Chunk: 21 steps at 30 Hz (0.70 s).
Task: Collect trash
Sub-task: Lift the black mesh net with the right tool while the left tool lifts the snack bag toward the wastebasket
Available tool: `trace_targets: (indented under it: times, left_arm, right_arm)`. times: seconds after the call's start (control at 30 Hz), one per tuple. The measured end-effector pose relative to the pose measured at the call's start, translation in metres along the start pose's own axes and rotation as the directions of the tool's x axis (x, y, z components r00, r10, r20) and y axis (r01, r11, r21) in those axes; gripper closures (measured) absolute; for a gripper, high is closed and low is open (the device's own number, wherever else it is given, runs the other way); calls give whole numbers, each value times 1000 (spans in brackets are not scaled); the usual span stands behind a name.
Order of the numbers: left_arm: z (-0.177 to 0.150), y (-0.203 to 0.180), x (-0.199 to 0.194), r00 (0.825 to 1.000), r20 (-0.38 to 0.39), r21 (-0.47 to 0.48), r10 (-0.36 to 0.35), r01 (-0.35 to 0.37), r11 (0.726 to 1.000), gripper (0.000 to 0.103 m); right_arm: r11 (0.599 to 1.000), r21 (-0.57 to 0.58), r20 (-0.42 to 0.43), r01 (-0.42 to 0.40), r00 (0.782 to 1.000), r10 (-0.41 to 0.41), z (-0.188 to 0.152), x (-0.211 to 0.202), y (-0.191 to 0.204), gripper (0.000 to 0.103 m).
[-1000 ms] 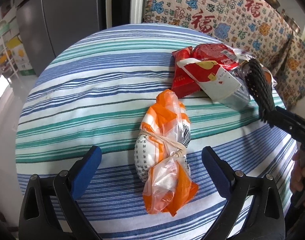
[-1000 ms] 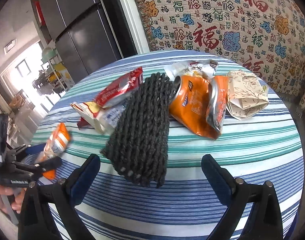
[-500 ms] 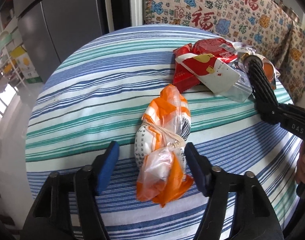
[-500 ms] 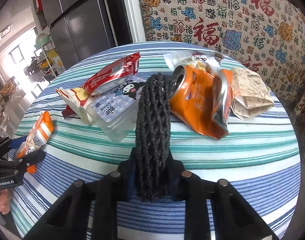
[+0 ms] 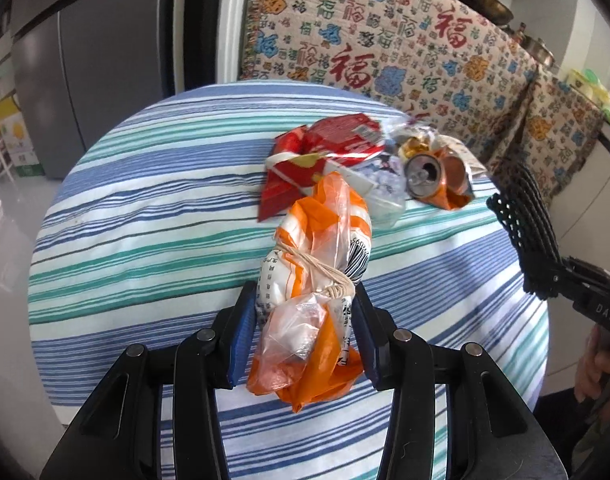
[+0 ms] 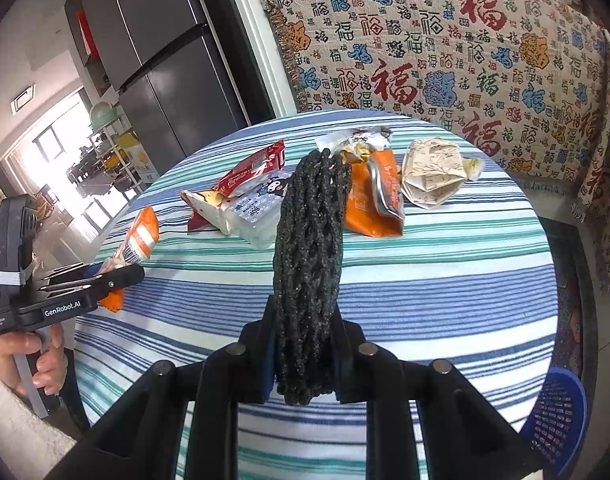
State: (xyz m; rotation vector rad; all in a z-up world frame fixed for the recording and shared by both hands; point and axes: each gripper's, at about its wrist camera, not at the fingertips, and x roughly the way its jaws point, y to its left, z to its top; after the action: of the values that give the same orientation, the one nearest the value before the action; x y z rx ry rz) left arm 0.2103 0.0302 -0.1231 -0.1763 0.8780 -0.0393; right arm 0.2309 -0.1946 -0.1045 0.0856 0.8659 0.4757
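At the bottom of the left wrist view, the left gripper (image 5: pixel 305 320) is closing its blue-padded jaws on the orange-and-white crinkled plastic bag tied with pale string (image 5: pixel 317 280), a barcode showing on its side. In the right wrist view, the right gripper (image 6: pixel 305 344) is clamped tight on a black knobbly woven mesh bundle (image 6: pixel 311 248) standing up from its jaws; the left tool there reads "GenRobot.AI". Farther up the blue, teal and white striped tablecloth (image 5: pixel 153 216) are lying a red glossy wrapper (image 5: pixel 337 140), a crushed orange drink can (image 5: pixel 437 178) and a crumpled beige paper (image 6: pixel 431 176)
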Motion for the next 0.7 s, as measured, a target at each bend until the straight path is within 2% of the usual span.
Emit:
trace_targets:
  times: [0.17, 0.27, 0.43, 0.57, 0.7]
  left_arm:
    - [7, -54, -7, 997, 22, 77, -69, 67, 995, 57]
    - [9, -95, -8, 992, 21, 122, -125, 122, 985, 57]
    - [10, -171, 2, 976, -11, 199, -216, 213, 956, 57]
    - [4, -237, 14, 962, -43, 265, -271, 273, 925, 57]
    - [-5, -298, 30, 940, -92, 311, -329, 341, 887, 57]
  right_arm:
    - [998, 45, 22, 50, 998, -51, -16, -34, -26, 82]
    - [990, 93, 39, 105, 993, -109, -28, -57, -50, 82]
    - [962, 178, 62, 208, 973, -222, -50, -96, -95, 82]
    - [920, 232, 64, 316, 939, -338, -71, -124, -131, 82]
    - [865, 294, 31, 407, 901, -434, -97, -141, -173, 81]
